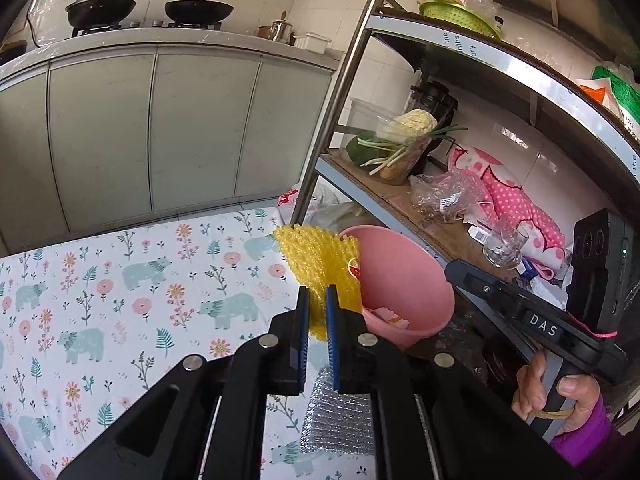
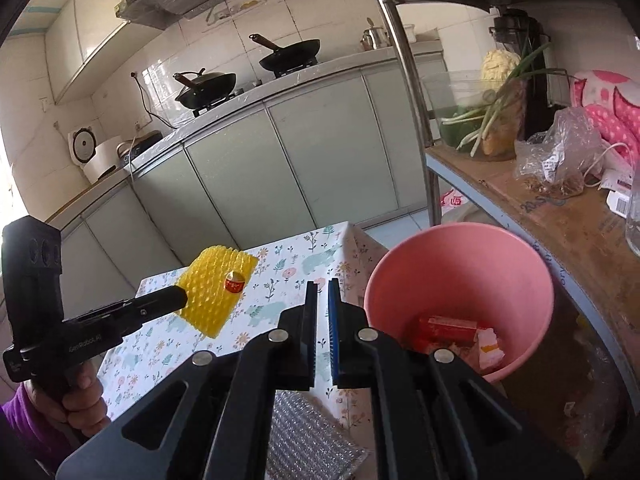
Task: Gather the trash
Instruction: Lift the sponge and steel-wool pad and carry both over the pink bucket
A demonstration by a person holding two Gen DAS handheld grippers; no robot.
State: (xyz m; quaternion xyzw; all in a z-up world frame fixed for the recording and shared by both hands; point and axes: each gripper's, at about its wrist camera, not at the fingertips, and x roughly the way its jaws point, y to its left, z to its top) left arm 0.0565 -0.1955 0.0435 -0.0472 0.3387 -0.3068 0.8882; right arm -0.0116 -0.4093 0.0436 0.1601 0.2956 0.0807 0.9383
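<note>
Two grippers in play. Left gripper has its jaws clamped on a yellow foam net sleeve, held up off the desk. In the right wrist view the sleeve hangs from the left gripper's tip, with a round red sticker on it; the sticker's text is too small to read. Right gripper has its jaws together with nothing between them.

Key relation: the pink bin stands at the desk's far right corner, beside the metal shelf. From the left jaws the bin lies just to the right and slightly beyond; the sleeve's edge already overlaps the bin's rim in the left wrist view, though whether it is truly over the opening I cannot tell. Sleeve's long axis runs roughly upward from the jaws, tilted left. Left hand is the one carrying trash; the right gripper is nearer the bin but holds nothing. Judgement: the next move needs the sleeve carried further right over the opening before release.

Bin already holds red and white packaging. A silver bubble-wrap piece lies on the desk below the jaws, likely trash not yet collected.

Readable writing: "DAS" on the right gripper's body, "GenRobot.AI" on the left one's.
</note>
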